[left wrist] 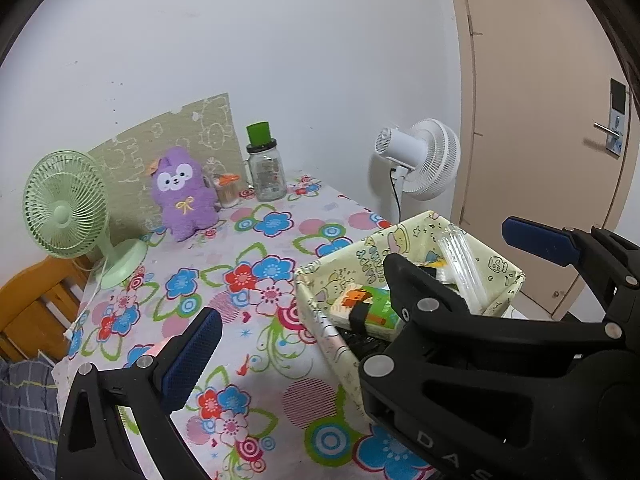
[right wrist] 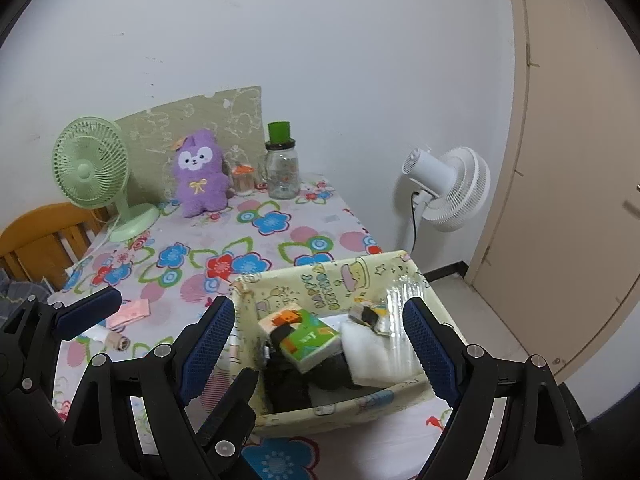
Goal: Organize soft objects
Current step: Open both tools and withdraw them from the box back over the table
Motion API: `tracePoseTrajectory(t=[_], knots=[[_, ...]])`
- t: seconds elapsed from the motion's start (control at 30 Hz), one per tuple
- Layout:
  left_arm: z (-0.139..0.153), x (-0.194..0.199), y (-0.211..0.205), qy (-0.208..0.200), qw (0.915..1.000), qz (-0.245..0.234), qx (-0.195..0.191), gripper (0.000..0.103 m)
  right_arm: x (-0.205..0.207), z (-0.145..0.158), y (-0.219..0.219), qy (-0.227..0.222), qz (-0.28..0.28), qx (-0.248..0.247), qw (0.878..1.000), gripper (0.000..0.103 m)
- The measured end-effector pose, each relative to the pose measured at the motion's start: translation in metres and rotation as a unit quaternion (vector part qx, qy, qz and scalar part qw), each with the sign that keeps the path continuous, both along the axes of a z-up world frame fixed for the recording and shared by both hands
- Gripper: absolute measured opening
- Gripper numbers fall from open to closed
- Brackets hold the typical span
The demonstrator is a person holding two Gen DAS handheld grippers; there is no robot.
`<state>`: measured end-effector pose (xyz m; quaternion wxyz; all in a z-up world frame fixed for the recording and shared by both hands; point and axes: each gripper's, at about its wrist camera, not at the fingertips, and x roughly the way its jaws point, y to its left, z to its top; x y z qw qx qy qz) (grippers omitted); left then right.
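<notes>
right wrist view: right gripper (right wrist: 320,344) spread wide over the fabric bin (right wrist: 320,412); left gripper (left wrist: 360,276) also spread.

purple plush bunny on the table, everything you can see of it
The fuzzy purple plush bunny sits upright at the back of the floral-clothed table, facing forward, apparently leaning on the pale green patterned board behind it. It has two ears, a white face patch with dark eyes, an orange ornament by one ear, a yellow bow on its chest and stubby legs. A light green desk fan stands to its left. Neither gripper touches it.
</notes>
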<state>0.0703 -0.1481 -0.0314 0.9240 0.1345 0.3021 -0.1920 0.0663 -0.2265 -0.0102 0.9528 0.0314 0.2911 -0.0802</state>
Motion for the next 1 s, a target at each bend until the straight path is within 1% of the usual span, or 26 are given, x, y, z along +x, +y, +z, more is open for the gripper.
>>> tracePoseTrajectory(t=[0.37,0.8,1.0], knots=[[0.008,-0.006,0.028,-0.008,0.9998,0.019,-0.008,0.103,-0.005,0.008,0.030,-0.009,0.023,-0.018,1.000,0.088],[0.013,-0.008,0.066,-0.013,0.9989,0.042,-0.016,0.103,-0.001,0.013,0.068,-0.013,0.043,-0.026,0.999,0.089],[0.013,-0.007,0.082,-0.013,0.9982,0.057,-0.016,0.103,0.004,0.014,0.085,-0.018,0.057,-0.028,0.998,0.094]])
